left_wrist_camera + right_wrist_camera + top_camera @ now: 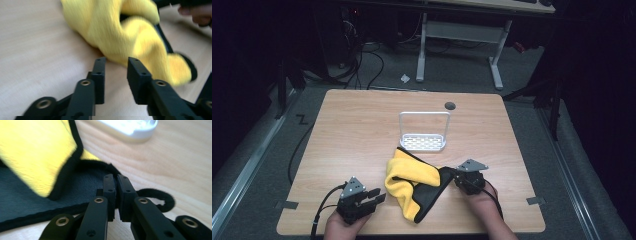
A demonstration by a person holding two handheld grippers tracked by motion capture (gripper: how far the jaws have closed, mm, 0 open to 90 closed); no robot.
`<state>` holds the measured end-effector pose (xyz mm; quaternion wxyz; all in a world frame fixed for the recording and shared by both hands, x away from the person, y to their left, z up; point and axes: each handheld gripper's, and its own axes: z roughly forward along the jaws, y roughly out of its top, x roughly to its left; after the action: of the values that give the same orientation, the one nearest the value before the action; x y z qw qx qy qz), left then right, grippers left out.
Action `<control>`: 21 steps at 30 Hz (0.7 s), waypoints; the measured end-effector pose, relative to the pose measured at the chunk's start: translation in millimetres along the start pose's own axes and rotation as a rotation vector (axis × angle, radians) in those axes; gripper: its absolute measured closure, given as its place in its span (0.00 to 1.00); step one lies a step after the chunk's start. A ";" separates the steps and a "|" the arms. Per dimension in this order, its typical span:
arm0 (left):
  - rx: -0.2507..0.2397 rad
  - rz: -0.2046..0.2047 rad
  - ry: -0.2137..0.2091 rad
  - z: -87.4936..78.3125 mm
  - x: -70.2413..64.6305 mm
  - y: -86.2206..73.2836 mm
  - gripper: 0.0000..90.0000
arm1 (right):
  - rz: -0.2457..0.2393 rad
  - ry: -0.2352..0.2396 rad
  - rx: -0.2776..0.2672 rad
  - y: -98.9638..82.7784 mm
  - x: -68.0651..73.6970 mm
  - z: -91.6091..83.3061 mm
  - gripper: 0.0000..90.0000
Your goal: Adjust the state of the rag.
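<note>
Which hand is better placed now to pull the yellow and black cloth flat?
Right, probably: the right tool is shut on the black edge of the yellow and black cloth. The left tool is open, just short of it.

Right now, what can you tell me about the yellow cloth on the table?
The yellow cloth is soft, fleecy fabric with a black reverse and black edge binding, plus a small black loop at one corner. It lies crumpled and folded over on the wooden table, in front of the white rack. The right gripper has its jaws shut on the black corner; the left gripper stands open just beside it, not gripping.
</note>
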<state>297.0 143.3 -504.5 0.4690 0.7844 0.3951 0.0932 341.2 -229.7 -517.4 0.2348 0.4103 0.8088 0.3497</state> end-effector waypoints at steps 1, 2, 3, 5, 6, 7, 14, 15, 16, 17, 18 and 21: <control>-0.014 0.004 0.005 0.6 1.8 5.0 0.69 | -0.006 -0.003 -0.012 -0.4 0.9 -4.0 0.94; -0.024 0.007 0.012 1.3 3.2 9.4 0.65 | -0.004 -0.008 -0.020 -2.1 2.5 -8.7 0.94; -0.033 0.011 0.020 1.6 4.0 12.9 0.62 | -0.007 -0.011 -0.025 -4.2 3.4 -11.8 0.94; -0.064 0.015 0.017 2.8 5.8 23.3 0.60 | -0.003 -0.013 -0.021 -9.7 5.1 -18.1 0.94; -0.076 0.024 0.006 4.0 5.9 29.1 0.58 | -0.003 -0.013 -0.020 -11.9 5.6 -20.6 0.94; -0.093 0.034 -0.004 6.1 5.0 34.4 0.56 | 0.003 -0.014 -0.017 -14.9 6.6 -24.0 0.94; -0.017 0.073 -0.048 46.5 -0.5 49.2 0.46 | 0.016 -0.016 0.001 -33.1 12.5 -40.4 0.93; -0.003 0.077 -0.040 49.3 0.0 48.9 0.51 | 0.016 -0.015 0.004 -34.6 14.1 -41.3 0.93; 0.002 0.076 -0.029 51.8 1.3 48.5 0.58 | 0.015 -0.015 0.006 -35.2 15.1 -41.8 0.93; 0.006 0.067 -0.026 52.7 3.0 48.5 0.65 | 0.011 -0.015 0.008 -35.6 16.3 -42.1 0.93; 0.003 0.057 -0.029 52.8 4.7 48.5 0.71 | 0.012 -0.011 0.010 -35.9 17.9 -42.2 0.93; -0.013 0.038 -0.028 47.6 8.6 46.7 0.81 | -0.004 0.005 0.013 -34.9 24.3 -40.0 0.93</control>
<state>352.2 106.3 -494.5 0.4775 0.7900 0.3730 0.0938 283.7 -239.1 -520.4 0.2309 0.4095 0.8124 0.3450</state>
